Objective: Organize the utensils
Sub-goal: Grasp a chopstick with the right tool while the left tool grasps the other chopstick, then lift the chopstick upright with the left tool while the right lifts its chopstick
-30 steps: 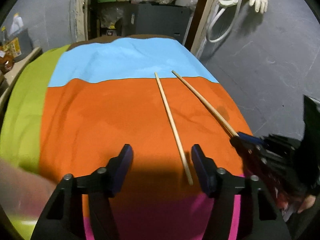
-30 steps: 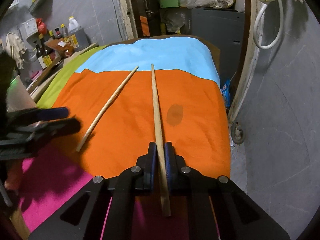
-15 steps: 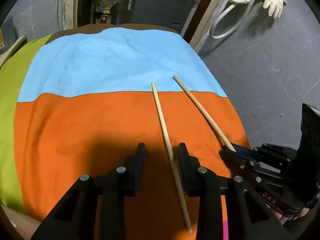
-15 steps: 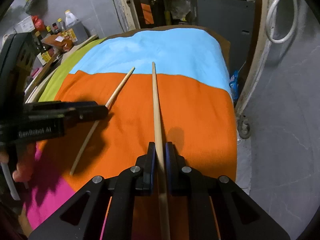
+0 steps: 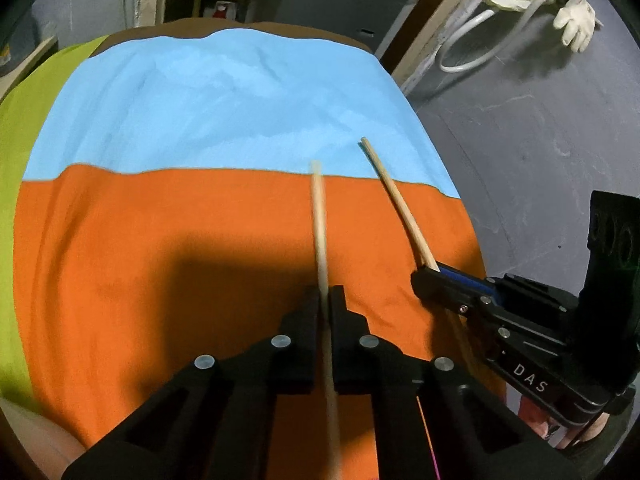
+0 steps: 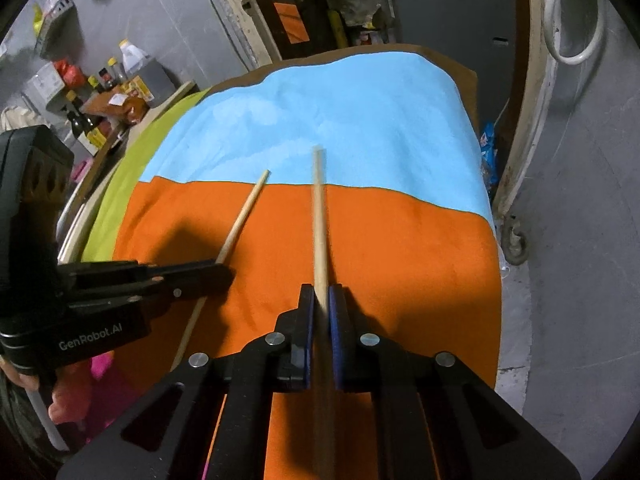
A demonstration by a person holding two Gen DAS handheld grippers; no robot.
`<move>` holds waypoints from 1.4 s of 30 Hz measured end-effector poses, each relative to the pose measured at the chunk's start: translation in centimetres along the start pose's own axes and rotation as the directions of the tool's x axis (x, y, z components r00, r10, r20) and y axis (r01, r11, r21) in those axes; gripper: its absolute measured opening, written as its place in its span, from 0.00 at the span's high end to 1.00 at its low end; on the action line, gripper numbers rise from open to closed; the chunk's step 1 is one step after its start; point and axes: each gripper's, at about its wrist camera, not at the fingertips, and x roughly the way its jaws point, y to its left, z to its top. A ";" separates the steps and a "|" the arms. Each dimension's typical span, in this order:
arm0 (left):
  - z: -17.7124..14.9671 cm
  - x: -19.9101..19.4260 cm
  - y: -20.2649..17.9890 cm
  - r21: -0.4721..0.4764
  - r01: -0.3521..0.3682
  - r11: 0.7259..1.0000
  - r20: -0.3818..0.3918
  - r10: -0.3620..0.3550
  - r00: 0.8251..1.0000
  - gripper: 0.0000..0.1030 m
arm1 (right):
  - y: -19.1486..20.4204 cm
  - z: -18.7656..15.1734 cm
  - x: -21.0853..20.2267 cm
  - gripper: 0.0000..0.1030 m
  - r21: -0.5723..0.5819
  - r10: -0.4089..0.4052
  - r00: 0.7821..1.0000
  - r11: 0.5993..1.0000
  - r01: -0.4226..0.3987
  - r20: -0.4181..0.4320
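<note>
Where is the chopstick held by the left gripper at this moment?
In the left wrist view, that chopstick runs up the centre from the left gripper, over the orange cloth, left of the other chopstick.

Pale wooden chopsticks (image 5: 319,216) lie over a cloth (image 5: 160,240) banded sky blue, orange, lime and magenta, beside each black hand-held gripper (image 5: 324,294).
</note>
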 end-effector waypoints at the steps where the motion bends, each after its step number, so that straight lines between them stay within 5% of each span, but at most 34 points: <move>1: -0.3 -0.3 -0.1 0.007 -0.003 1.000 0.004 0.003 1.000 0.98 | 0.2 -0.2 -0.1 0.95 0.001 0.006 1.000 1.000 -0.006 0.006; 8: -3.3 -3.8 -0.2 0.014 0.013 1.000 0.106 -0.014 0.994 0.98 | 2.1 -2.2 -2.1 0.95 -0.003 0.003 0.995 1.000 -0.003 0.105; 12: -5.6 -7.1 -0.4 0.038 0.004 0.999 0.247 -0.014 0.969 0.98 | 3.7 -3.7 -4.4 0.95 -0.021 0.010 0.976 1.000 -0.005 0.219; 17: -8.2 -11.5 -0.8 0.059 -0.032 0.998 0.442 0.002 0.897 0.98 | 5.9 -4.6 -7.6 0.95 -0.048 0.032 0.927 0.999 -0.015 0.375; 29: -11.8 -20.5 -2.6 0.052 -0.143 0.988 0.748 0.056 0.661 0.98 | 13.4 -5.4 -14.1 0.95 -0.169 0.113 0.733 0.986 0.003 0.671; 37: -13.3 -25.5 -1.1 0.009 -0.209 0.978 0.823 0.111 0.556 0.97 | 17.6 -5.5 -15.7 0.95 -0.242 0.208 0.616 0.970 -0.029 0.760; 42: -14.2 -27.8 0.9 -0.024 -0.222 0.975 0.846 0.138 0.515 0.98 | 20.6 -4.8 -15.8 0.95 -0.282 0.274 0.575 0.956 -0.077 0.771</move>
